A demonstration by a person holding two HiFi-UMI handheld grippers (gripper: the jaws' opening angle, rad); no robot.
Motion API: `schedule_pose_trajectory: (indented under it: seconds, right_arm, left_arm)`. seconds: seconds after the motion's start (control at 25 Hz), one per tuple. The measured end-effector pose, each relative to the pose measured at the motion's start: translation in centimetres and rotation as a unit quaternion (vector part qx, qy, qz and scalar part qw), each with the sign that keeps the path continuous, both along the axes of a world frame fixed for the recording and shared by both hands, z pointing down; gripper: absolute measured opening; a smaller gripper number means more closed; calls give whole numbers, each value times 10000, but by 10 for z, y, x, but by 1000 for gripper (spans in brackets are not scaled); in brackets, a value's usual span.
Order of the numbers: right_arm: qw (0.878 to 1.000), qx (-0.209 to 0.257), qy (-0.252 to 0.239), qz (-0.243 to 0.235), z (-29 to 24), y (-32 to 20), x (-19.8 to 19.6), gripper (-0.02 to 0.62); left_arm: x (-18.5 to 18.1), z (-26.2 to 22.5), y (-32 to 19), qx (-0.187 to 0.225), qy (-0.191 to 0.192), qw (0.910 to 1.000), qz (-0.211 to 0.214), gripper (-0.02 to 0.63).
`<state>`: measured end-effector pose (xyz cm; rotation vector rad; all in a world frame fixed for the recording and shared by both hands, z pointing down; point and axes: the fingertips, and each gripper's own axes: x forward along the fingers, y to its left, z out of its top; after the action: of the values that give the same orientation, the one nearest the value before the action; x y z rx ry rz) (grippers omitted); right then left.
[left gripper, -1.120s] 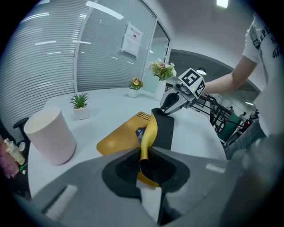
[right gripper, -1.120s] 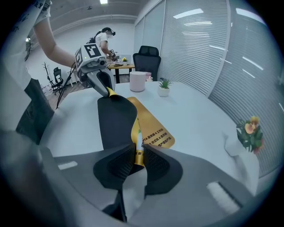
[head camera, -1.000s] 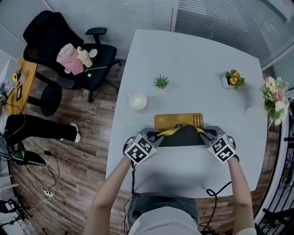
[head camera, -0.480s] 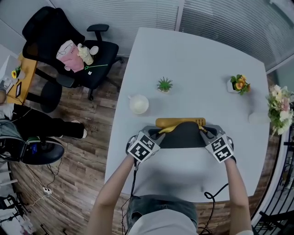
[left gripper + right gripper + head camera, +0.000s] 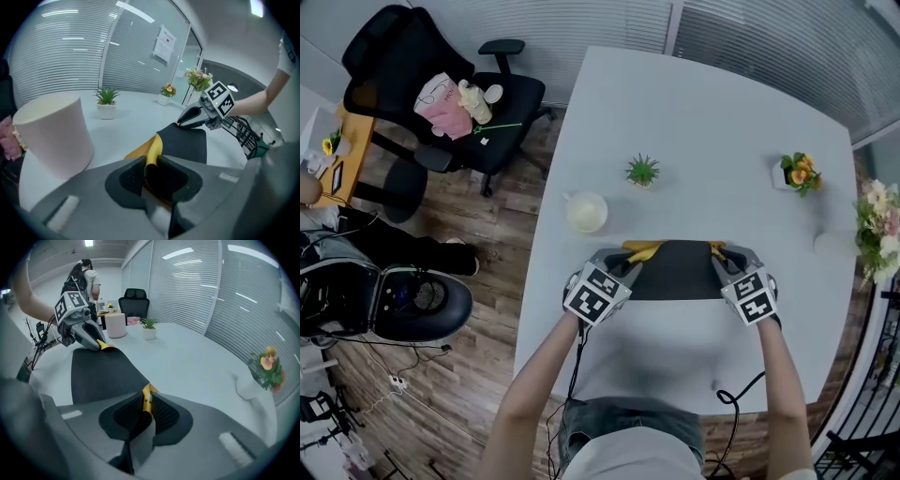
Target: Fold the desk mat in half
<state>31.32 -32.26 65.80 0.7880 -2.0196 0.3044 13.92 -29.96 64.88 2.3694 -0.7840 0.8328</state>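
Both grippers are clamped on the desk mat [image 5: 675, 272], one at each of its far corners. At the left gripper [image 5: 150, 161] the jaws are closed on a curled corner, with the yellow underside rolled outward against the black top. At the right gripper [image 5: 144, 404] the jaws are pressed almost together on a thin yellow edge of the opposite corner.

The white table [image 5: 694, 112] fills most of the head view and stands on a wood-plank floor [image 5: 487, 244]. To its left, on that floor, is a black office chair [image 5: 403, 52] with a pink bag [image 5: 441, 105] on the seat.

The mat lies on the table's near half, straight in front of the person and stretched between the two grippers. It is doubled over, so the dark face is up as a wide rectangle. Yellow shows only as small slivers at the two gripped corners along the far edge. The near edge rests flat on the table.

A bouquet [image 5: 879, 230] of pale flowers stands at the table's right edge, well apart from the mat. A white cup [image 5: 587, 212] sits near the left edge, just beyond the left gripper and beside the mat's left corner. A small green plant [image 5: 642, 171] stands farther back, near the middle. A little pot of orange flowers [image 5: 800, 172] stands toward the far right.
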Motion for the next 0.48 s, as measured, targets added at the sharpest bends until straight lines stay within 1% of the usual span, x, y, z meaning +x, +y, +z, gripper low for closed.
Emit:
schedule_pose_trajectory:
  seconds: [0.08,0.12,0.16,0.2,0.24,0.28,0.36,0.48]
  right_arm:
    - [9999,-43,-52,111,3,-1,1,92]
    - [9998,-41,-64,162,3,-2,1,95]
    - [9998,-15,-61,212,3,-3,2,98]
    - [9996,26,-48,265,2,-4,3,107]
    - [9994,66,-35,324,1,-5,3,128]
    - [9992,96,-25,393,0,-7,4,138]
    - [9983,159,5,552,-3,-9,6,163]
    - [9970,297,-7,713,-7,-12,9,224]
  left_arm:
    - [-3,0,-2,-96,18,9997,-227,110]
    - [-6,1,-4,-76,-66,9995,-307,133]
    - [-9,3,-6,-25,-196,9992,-350,143]
    - [-13,4,-7,23,-326,9988,-361,152]
    - [-17,5,-8,49,-417,9985,-359,177]
    - [-20,5,-8,54,-459,9983,-369,181]
    - [-27,3,-8,15,-466,9979,-456,185]
    - [-36,-4,-6,-103,-390,9966,-714,196]
